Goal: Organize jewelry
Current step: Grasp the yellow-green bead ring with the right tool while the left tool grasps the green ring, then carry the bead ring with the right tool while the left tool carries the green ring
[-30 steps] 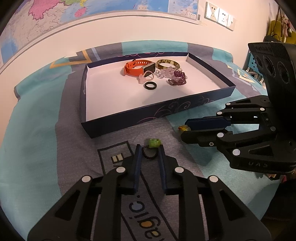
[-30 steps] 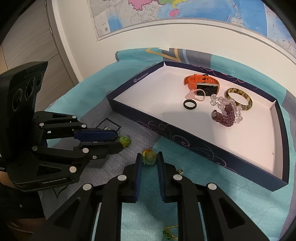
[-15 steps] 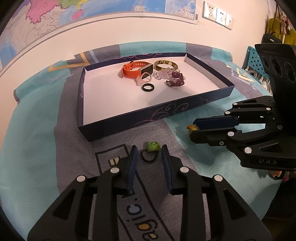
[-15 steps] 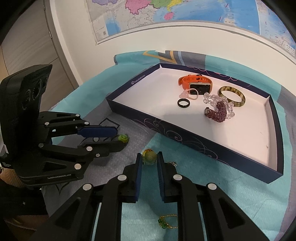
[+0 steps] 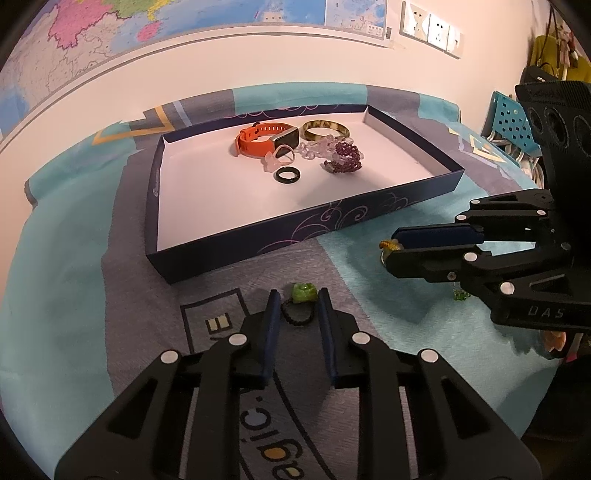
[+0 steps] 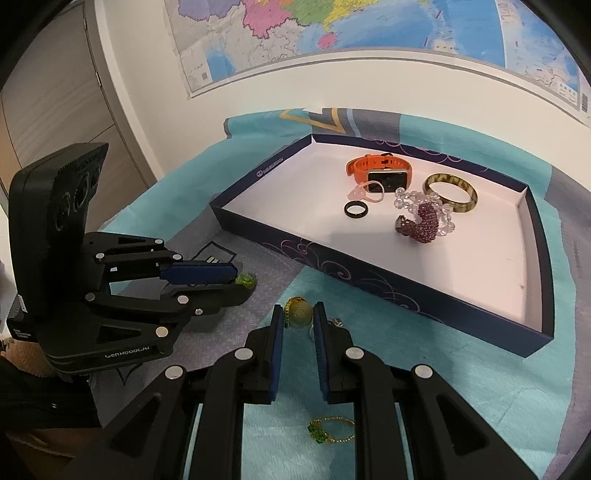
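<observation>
The left gripper (image 5: 295, 306), low centre in its own view, points down at the surface with a small ring of dark beads topped by a green stone (image 5: 300, 303) lying between its blue-padded fingers (image 5: 272, 332). Its jaws are closing on the ring, yet a sliver of gap shows on either side, so I judge the grip is not made: the ring rests on the cloth, framed for a pinch across its band.

The right gripper (image 6: 298, 317), bottom centre of its view, stands nearly together and is clamped on a round yellow-green bead with a gold-coloured cap (image 6: 298, 312), held at the very fingertips, probably so it can be let go cleanly into the box. Below it, at the bottom of that frame, a thin gold ring with a green stone (image 6: 328, 432) waits on the cloth.

Further out, upper centre, the shallow navy cardboard box lid with a white floor (image 6: 391, 291) serves as the collecting place. Already in it are an orange-strapped smartwatch (image 6: 376, 171), a mottled olive bangle (image 6: 450, 192), a plain black ring (image 6: 356, 210), a purple beaded bracelet (image 6: 424, 221), a clear bead bracelet and a pale pink ring, bunched at the far side.

The surface wears a teal and grey patterned cloth (image 5: 66, 280). A large coloured wall map (image 6: 369, 29) hangs behind, with white wall sockets (image 5: 430, 29) at upper right of the left view.
</observation>
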Motion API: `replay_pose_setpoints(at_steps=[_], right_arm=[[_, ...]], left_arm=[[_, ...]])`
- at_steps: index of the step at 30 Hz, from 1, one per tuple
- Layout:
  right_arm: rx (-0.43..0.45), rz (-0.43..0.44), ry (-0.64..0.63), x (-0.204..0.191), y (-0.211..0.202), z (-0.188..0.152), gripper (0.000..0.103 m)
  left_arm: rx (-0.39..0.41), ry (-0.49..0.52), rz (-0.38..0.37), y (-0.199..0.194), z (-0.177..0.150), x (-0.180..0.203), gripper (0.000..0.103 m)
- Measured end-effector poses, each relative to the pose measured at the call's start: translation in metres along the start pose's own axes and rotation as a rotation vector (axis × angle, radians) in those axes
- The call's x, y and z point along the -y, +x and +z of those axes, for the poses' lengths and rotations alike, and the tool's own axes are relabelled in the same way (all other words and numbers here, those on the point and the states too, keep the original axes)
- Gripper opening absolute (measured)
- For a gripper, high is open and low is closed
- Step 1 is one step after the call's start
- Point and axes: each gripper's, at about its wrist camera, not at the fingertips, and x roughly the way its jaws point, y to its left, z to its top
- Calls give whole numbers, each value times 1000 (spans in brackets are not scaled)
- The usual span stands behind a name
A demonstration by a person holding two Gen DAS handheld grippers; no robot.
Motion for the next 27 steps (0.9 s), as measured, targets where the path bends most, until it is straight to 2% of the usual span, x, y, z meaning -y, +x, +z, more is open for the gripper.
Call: replay_pose_setpoints(at_steps=[16, 27], right_arm=[[23, -3, 31, 8, -12, -5, 15], [17, 0, 43, 12, -12, -9, 15]], left_arm=[[29, -11, -15, -11, -1, 3, 20], [-6, 3, -14, -2, -5, 5, 21]])
